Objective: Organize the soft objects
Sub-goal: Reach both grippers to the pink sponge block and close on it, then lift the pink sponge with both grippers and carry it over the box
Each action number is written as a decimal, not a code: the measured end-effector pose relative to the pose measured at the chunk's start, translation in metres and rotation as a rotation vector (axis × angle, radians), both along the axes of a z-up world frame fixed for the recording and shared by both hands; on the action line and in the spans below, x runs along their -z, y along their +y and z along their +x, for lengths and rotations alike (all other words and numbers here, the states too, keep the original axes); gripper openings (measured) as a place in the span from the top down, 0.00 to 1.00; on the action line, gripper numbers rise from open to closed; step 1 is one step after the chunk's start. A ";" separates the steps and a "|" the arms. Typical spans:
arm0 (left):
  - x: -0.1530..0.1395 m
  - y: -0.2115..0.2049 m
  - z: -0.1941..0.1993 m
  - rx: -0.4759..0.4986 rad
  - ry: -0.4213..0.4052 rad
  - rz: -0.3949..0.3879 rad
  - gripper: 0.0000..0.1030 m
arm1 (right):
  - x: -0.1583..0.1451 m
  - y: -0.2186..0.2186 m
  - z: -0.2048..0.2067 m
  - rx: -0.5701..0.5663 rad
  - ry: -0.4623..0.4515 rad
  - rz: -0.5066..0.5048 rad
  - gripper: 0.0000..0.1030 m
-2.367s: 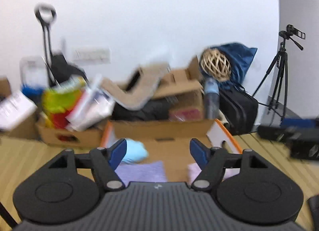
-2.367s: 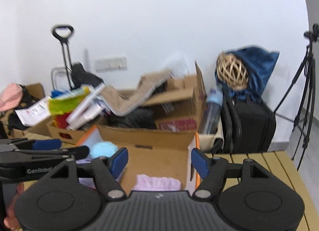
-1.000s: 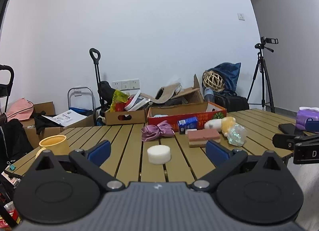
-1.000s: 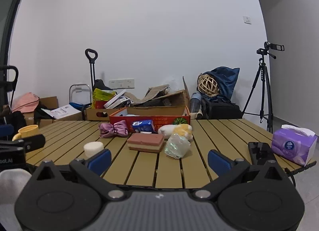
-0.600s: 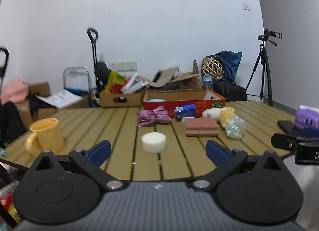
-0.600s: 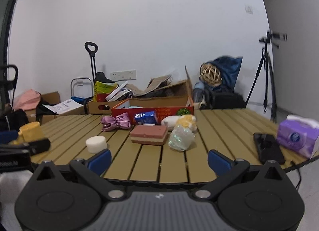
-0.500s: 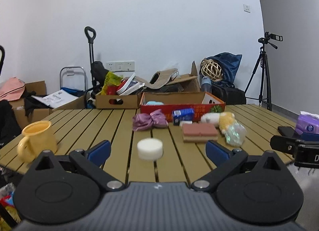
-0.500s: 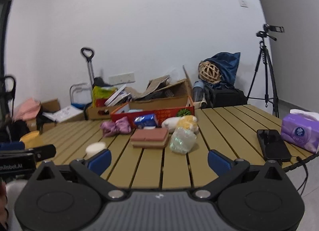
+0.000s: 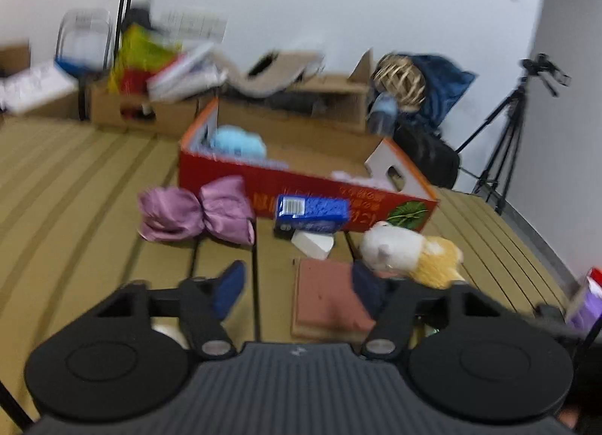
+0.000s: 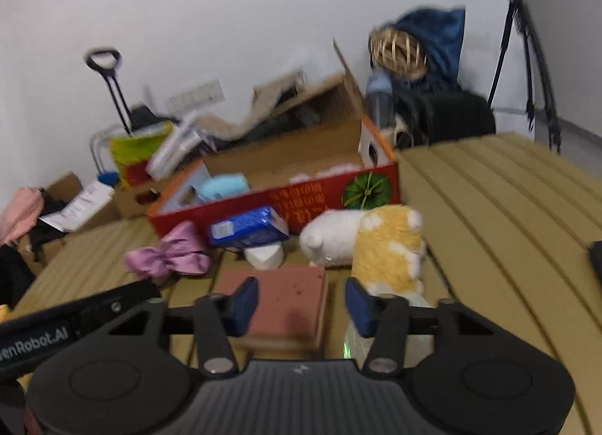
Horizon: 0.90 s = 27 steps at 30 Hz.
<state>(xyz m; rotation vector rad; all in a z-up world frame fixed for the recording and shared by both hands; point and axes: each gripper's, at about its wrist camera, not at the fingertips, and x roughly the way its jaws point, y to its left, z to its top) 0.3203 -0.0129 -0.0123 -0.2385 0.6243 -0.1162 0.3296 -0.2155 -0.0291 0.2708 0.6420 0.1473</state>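
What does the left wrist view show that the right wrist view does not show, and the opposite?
Only the left wrist view: the left claw head-on, empty, its jaws having just been closing, and a purple tissue pack at the right edge.

Only the right wrist view: the right claw, also empty and just closing, a pink cloth item on the floor at far left, and the side of the other claw tool, lettered, at lower left.

Both: the red cardboard box, purple satin bow, blue carton, pink sponge block, white-and-yellow plush toy, and wooden slatted table.
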 end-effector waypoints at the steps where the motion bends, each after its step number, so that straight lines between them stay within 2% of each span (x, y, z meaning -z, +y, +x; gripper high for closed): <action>1: 0.005 0.000 0.010 -0.002 0.025 -0.019 0.55 | 0.006 0.000 0.011 0.005 0.023 0.014 0.70; 3: 0.019 0.004 0.019 0.021 0.045 -0.094 0.56 | 0.016 -0.001 0.017 0.002 0.014 0.031 0.70; 6: 0.034 0.009 0.025 0.080 0.136 -0.188 0.60 | 0.023 0.001 0.017 -0.035 0.009 0.016 0.73; 8: 0.041 0.009 0.026 0.083 0.149 -0.173 0.65 | 0.024 0.003 0.017 -0.077 -0.002 0.001 0.73; 12: 0.045 0.017 0.032 0.086 0.167 -0.228 0.70 | 0.024 0.001 0.022 -0.096 -0.005 -0.003 0.75; 17: 0.044 0.020 0.035 0.103 0.167 -0.237 0.71 | 0.024 -0.002 0.023 -0.101 -0.007 -0.019 0.69; 21: 0.043 0.017 0.034 0.096 0.170 -0.237 0.71 | 0.024 -0.004 0.024 -0.091 0.001 -0.002 0.69; 22: 0.043 0.017 0.034 0.093 0.170 -0.237 0.71 | 0.024 -0.003 0.024 -0.093 0.002 0.008 0.69; 23: 0.043 0.017 0.033 0.091 0.170 -0.235 0.72 | 0.024 -0.004 0.024 -0.098 0.003 0.022 0.75; 27: 0.041 0.015 0.029 0.085 0.174 -0.236 0.72 | 0.022 -0.004 0.020 -0.098 0.007 0.039 0.77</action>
